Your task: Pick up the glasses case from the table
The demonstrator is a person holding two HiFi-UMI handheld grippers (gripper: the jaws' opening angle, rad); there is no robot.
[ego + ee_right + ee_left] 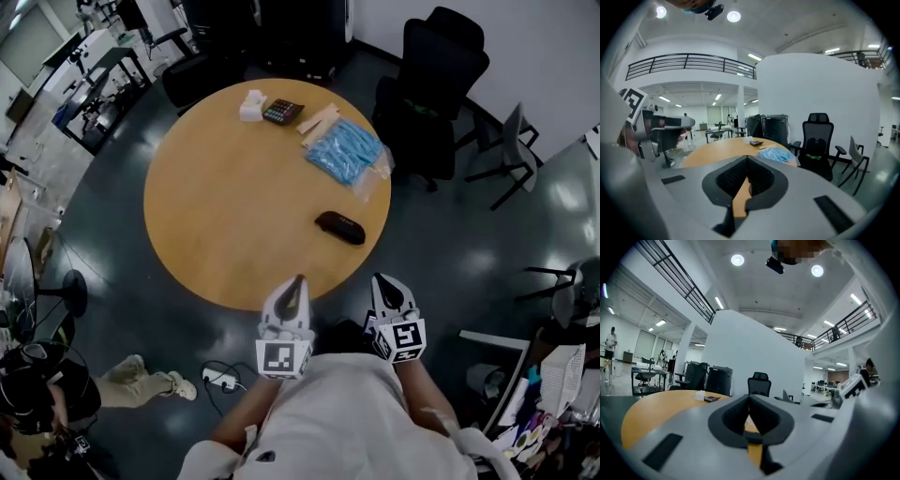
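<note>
The black glasses case (339, 227) lies on the round wooden table (225, 206), toward its near right edge. Both grippers hover at the near rim, short of the case. My left gripper (298, 280) points at the table edge with its jaws together and nothing in them. My right gripper (380, 278) is just off the rim, below and right of the case, also shut and empty. In the left gripper view the jaws (749, 398) meet over the tabletop (651, 408). The right gripper view shows its shut jaws (747, 159) before the table (722, 150); the case is not clearly visible there.
At the table's far side sit a white tissue box (251, 105), a calculator (282, 112), a beige strip (319, 119) and a bag of blue items (345, 150). A black office chair (436, 84) and a grey chair (511, 150) stand at right. A seated person (37, 394) is at lower left.
</note>
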